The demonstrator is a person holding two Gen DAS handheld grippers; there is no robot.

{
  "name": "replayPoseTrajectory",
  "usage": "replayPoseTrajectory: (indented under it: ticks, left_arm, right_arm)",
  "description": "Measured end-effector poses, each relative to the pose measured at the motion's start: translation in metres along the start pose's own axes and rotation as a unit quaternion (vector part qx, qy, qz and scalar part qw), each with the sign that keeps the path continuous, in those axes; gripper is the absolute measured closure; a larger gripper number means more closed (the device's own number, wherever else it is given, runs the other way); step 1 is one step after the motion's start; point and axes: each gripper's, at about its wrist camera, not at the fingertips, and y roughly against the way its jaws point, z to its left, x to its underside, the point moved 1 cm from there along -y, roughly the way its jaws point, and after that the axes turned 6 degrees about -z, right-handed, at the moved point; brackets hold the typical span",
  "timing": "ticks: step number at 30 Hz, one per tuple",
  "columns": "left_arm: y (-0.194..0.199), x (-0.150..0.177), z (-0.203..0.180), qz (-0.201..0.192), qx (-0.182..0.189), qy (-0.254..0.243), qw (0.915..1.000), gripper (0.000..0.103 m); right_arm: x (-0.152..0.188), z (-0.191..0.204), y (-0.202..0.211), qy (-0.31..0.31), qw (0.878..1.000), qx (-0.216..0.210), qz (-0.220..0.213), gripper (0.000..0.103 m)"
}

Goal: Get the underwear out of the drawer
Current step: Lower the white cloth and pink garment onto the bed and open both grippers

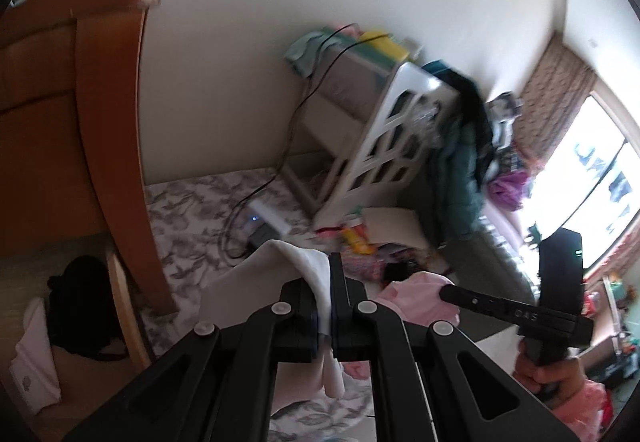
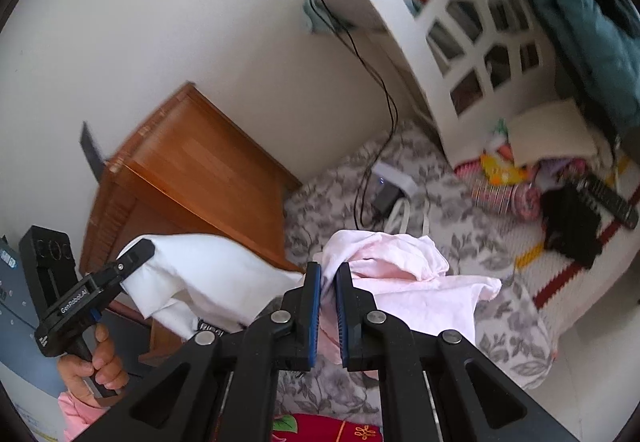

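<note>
The open wooden drawer (image 1: 60, 322) lies low to the left of the left gripper (image 1: 329, 306), w/ a black garment (image 1: 84, 306) inside. The left gripper is clamped on the white underwear (image 1: 292, 262). To its right, the right gripper (image 2: 328, 306) pinches narrow on the pink underwear (image 2: 400, 274), above the floral bed sheet (image 2: 460, 242).

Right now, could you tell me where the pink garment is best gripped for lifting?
Grip the bunched fold at its near edge, coming from the front. The right tongs already pinch there; the rest of the pink garment lies flat on the floral bedding, offering little to catch.
</note>
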Motion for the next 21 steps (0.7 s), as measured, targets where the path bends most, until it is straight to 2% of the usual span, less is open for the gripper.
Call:
replayPoseTrajectory:
  ticks: [6,12,21]
  left_arm:
    - [-0.041,0.021,0.001,0.035,-0.045,-0.024,0.9981,0.099]
    - [-0.074,0.041,0.014,0.072,-0.077,-0.022,0.9942,0.098]
    - [-0.115,0.069,0.024,0.123,-0.105,-0.036,0.9862,0.098]
  right_arm:
    - [0.013,0.003,-0.046,0.001,0.999,-0.002,0.034,0.095]
    - [0.016,0.008,-0.09,0.006,0.998,0.007,0.054,0.095]
    - [0.023,-0.009,-0.143,0.003,0.996,0.035,0.084,0.095]
